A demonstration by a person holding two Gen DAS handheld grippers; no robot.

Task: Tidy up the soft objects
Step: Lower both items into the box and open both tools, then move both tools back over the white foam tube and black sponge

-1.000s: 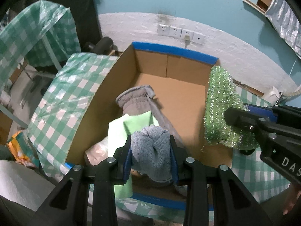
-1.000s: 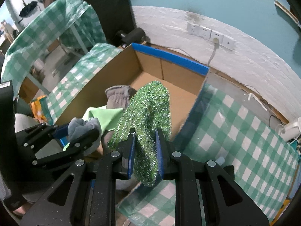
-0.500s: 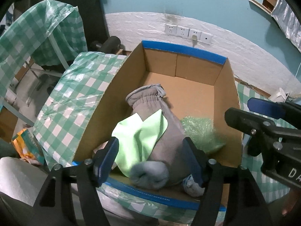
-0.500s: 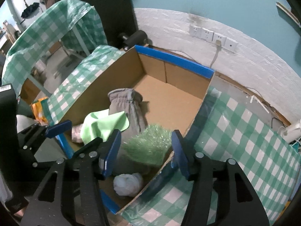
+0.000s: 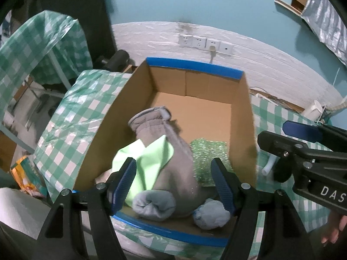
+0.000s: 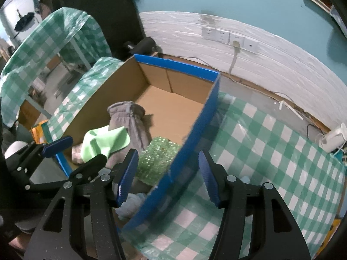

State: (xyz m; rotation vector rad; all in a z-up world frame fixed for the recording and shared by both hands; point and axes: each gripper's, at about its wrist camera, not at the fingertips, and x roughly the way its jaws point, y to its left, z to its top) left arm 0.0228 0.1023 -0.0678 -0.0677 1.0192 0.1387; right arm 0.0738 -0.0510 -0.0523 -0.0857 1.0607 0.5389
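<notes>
Over the cardboard box (image 5: 243,117), both the left gripper (image 5: 175,182) and right gripper (image 6: 168,173) hang released, jaws apart and empty; socks (image 5: 154,203), a green cloth (image 5: 149,158) and a sparkly scrubber (image 5: 208,153) lie inside.

left gripper (image 5: 173,182): jaws apart, empty, tilted down | right gripper (image 6: 168,173): same

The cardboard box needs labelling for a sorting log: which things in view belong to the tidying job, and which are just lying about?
Job:
cardboard box
grey glove
light green cloth
sparkly green scrubber
two rolled blue socks, all in the box

Lying about:
checked tablecloth
wall sockets
orange packet
</notes>
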